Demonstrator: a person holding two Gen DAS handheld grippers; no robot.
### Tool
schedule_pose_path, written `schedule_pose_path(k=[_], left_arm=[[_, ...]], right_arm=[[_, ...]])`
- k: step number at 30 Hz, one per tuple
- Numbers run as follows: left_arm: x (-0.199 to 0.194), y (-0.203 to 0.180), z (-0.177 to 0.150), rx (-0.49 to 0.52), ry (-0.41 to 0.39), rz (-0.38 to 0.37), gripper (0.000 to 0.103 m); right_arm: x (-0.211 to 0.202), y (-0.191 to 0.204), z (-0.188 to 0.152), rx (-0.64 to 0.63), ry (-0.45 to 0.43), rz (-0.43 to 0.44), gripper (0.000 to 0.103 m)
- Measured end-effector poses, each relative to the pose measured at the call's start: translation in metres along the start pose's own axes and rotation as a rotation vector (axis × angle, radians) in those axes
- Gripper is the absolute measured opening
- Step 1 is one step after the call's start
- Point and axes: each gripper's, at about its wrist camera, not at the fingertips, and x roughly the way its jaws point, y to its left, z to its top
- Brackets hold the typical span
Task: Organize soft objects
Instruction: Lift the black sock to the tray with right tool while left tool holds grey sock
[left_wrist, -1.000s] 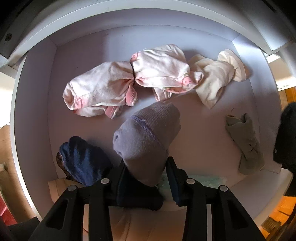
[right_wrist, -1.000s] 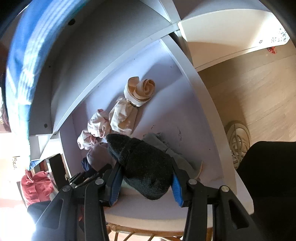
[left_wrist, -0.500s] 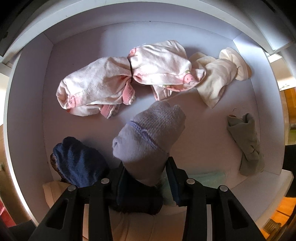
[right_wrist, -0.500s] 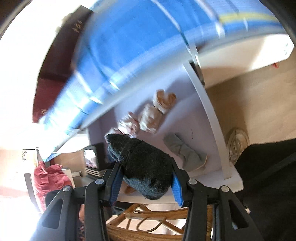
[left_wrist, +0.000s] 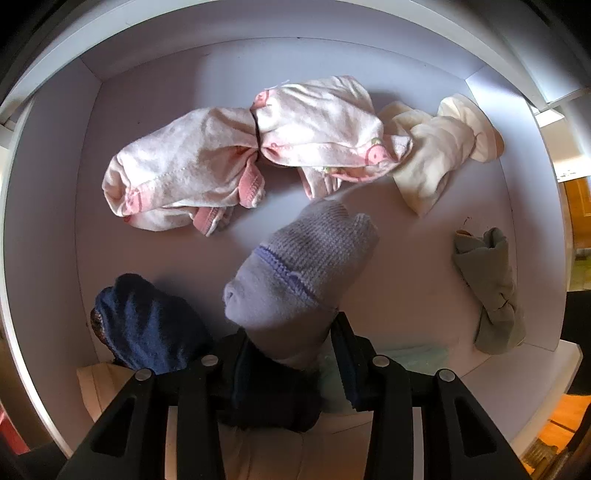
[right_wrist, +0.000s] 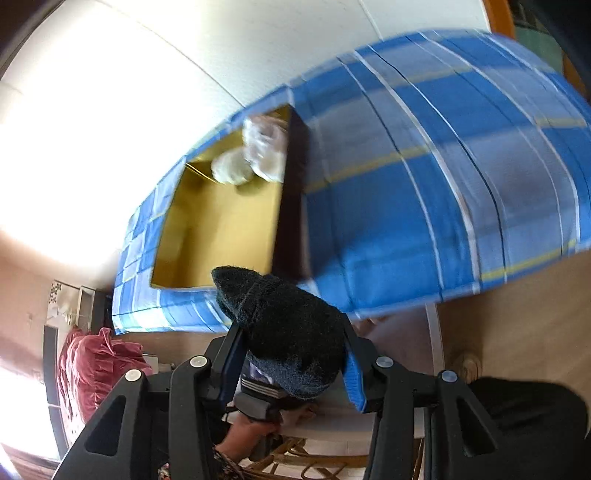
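1. Pinching a rolled lavender-grey knitted sock bundle (left_wrist: 299, 273), the left gripper (left_wrist: 291, 354) points down into a white shelf compartment (left_wrist: 55, 221); its two fingers are clamped on the bundle's lower end, and whether the bundle touches the compartment floor cannot be told.
2. Five other bundles lie in that compartment: two pale pink cotton bundles, the left pink bundle (left_wrist: 184, 173) and the right pink bundle (left_wrist: 321, 129), touching end to end at the back; one cream sock bundle (left_wrist: 436, 155) just beside them, reaching the far right corner; one olive-grey sock bundle (left_wrist: 487, 288) by the right wall; one navy blue bundle (left_wrist: 147, 325) at the near left.
3. A pale mint piece of cloth (left_wrist: 417, 354) shows at the near edge, mostly hidden behind the gripper; what it is cannot be made out.
4. The right gripper (right_wrist: 291, 354) holds one fuzzy black sock bundle (right_wrist: 284, 325), its blue-padded fingers closed on both sides.
5. Beyond it, a blue plaid cloth (right_wrist: 424, 192) covers a surface on which one open yellow-lined box (right_wrist: 221, 229) sits; two whitish bundles (right_wrist: 251, 158) lie in the box's far end, blurred.
6. A red cloth heap (right_wrist: 96, 365) is cut off at the lower left, and a hand (right_wrist: 243, 435) shows partly below the gripper.
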Motion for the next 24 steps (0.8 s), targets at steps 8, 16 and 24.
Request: schedule_pose_path(k=[8,16,24], left_arm=[[0.003,-0.002,0.002,0.002,0.001,0.003,0.041],[0.005,-0.006,0.003,0.004,0.006,-0.003,0.041],[0.007,-0.016,0.001,0.024,0.014,0.004,0.044]], right_arm=[[0.029,0.078,0.049,-0.135,-0.02,0.019,0.046],[0.097,0.125,0.095,-0.144,0.042,0.012,0.046],[0.147,0.151,0.136,-0.109,0.036,0.008,0.046]])
